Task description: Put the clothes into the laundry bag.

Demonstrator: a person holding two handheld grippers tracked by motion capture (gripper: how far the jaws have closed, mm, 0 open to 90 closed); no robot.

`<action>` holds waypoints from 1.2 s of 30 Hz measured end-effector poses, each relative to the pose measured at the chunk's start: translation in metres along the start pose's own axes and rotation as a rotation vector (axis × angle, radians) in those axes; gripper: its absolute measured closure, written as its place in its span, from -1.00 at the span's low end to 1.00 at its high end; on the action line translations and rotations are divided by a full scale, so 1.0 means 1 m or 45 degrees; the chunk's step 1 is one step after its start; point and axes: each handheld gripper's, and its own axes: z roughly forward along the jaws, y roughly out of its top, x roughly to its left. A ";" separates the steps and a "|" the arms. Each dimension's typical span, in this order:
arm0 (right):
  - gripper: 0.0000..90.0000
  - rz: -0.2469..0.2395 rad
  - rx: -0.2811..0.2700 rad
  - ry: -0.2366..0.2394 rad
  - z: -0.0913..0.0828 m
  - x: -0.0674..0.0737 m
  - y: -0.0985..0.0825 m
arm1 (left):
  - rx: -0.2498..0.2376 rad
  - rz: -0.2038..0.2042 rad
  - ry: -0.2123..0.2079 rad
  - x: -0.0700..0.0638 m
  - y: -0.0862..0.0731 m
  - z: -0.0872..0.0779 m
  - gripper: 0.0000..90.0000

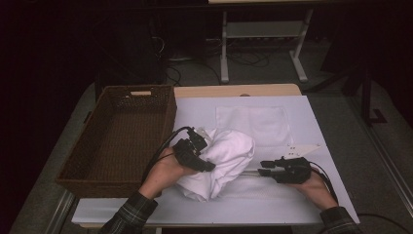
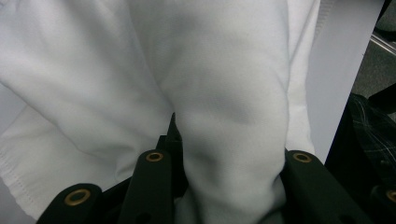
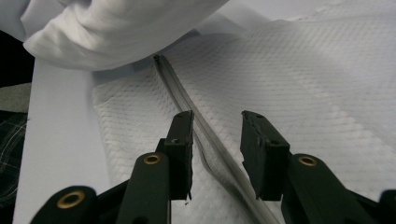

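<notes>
High view shows the left gripper (image 1: 203,157) bunching a white garment (image 1: 226,161) at the middle of the white table cover (image 1: 321,122), with the right gripper (image 1: 265,168) lying low just past the bundle's right edge. In the left gripper view a thick fold of the white garment (image 2: 224,116) runs straight between the jaws and fills the gap from pad to pad, so these fingers are clenched on the cloth; I judge the grip is there to lift the bundle clear of what lies under it.

Right gripper view looks along its own jaws at a white mesh laundry bag (image 3: 303,93) lying flat, and the bag's zipper (image 3: 205,135) runs diagonally through the gap between the fingers (image 3: 180,140). The pads stand a little apart on either side of the zipper line, and nothing is visibly pinched; whether they touch the mesh below I cannot tell. This placing looks meant to catch the bag's opening edge so the garment can go in.

Ahead of the right fingers the garment (image 3: 112,28) overhangs the far end of the zipper, so room there is tight. Beyond the left fingers' outer side stands a wicker basket (image 1: 146,97), near but apart from the hand; the table cover to the right fingers' outer side lies bare.
</notes>
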 end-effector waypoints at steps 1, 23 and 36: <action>0.42 -0.007 0.009 0.005 0.003 -0.001 0.000 | -0.001 -0.003 0.000 0.000 0.000 0.000 0.47; 0.78 -0.070 0.117 -0.030 0.025 -0.012 -0.006 | 0.002 0.007 -0.012 -0.001 0.000 -0.002 0.47; 0.63 -0.171 0.151 -0.028 0.024 0.001 -0.006 | -0.003 0.006 -0.015 -0.001 -0.003 -0.002 0.47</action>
